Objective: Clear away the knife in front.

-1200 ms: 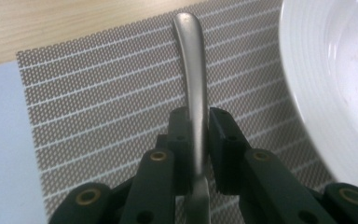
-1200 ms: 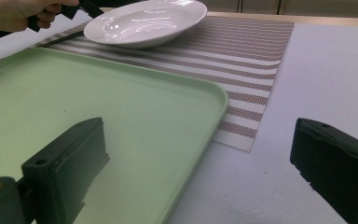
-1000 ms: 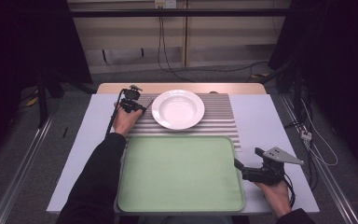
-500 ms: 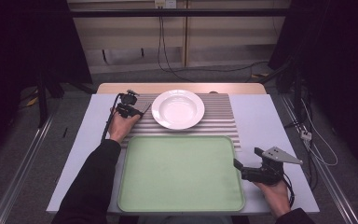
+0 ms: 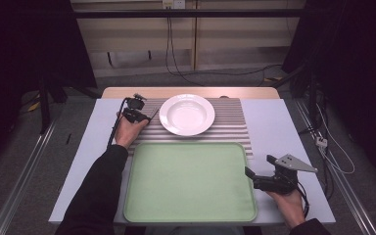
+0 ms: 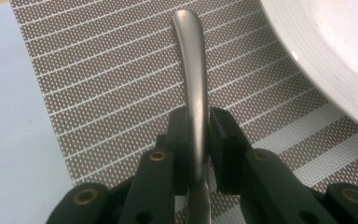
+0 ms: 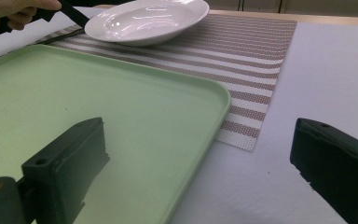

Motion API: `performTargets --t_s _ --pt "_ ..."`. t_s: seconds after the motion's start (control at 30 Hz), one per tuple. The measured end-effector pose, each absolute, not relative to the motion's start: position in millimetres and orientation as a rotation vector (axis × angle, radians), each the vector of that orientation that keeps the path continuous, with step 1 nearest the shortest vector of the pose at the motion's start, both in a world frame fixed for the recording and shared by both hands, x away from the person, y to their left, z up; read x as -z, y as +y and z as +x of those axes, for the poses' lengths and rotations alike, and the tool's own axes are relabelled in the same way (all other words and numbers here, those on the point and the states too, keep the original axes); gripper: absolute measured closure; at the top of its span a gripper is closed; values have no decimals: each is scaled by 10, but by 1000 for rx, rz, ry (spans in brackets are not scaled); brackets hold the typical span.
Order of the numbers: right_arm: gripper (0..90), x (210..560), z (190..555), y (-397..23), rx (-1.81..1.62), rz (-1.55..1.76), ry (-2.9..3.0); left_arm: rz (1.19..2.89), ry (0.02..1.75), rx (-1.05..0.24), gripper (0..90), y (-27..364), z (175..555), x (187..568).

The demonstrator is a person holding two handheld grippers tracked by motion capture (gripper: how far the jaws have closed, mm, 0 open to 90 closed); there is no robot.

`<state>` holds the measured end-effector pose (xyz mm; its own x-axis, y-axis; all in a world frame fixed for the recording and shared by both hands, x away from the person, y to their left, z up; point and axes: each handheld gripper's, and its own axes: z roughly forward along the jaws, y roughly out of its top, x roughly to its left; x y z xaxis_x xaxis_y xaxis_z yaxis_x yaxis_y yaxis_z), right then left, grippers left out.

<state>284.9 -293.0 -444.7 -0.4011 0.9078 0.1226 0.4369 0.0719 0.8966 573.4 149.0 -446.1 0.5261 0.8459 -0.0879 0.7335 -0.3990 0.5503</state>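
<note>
My left gripper (image 6: 198,140) is shut on the slim handle of a metal utensil (image 6: 193,70), which points forward low over the striped placemat (image 6: 112,74). The utensil's working end is hidden behind the jaws. In the high view this gripper (image 5: 144,115) sits just left of the white deep plate (image 5: 186,114), close to its rim. My right gripper (image 5: 259,165) stands open with nothing between its jaws, at the right edge of the green tray (image 5: 188,181). In the right gripper view its jaws (image 7: 198,140) straddle the tray's rim (image 7: 214,93).
The placemat (image 5: 230,127) lies under the plate at the back of the pale table (image 5: 284,127). The tray fills the front middle, with nothing on it. Cables trail from both grippers. A wooden strip (image 5: 191,92) runs along the table's far edge.
My left gripper, with the utensil in it, has drifted slightly toward the near side along the plate's left. The right gripper has stayed put.
</note>
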Motion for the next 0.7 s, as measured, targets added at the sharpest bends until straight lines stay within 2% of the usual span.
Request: performTargets --t_s 0.7 --pt "35 4450 2856 -2931 -1291 1336 1881 2259 1237 -284 802 1511 5646 4381"
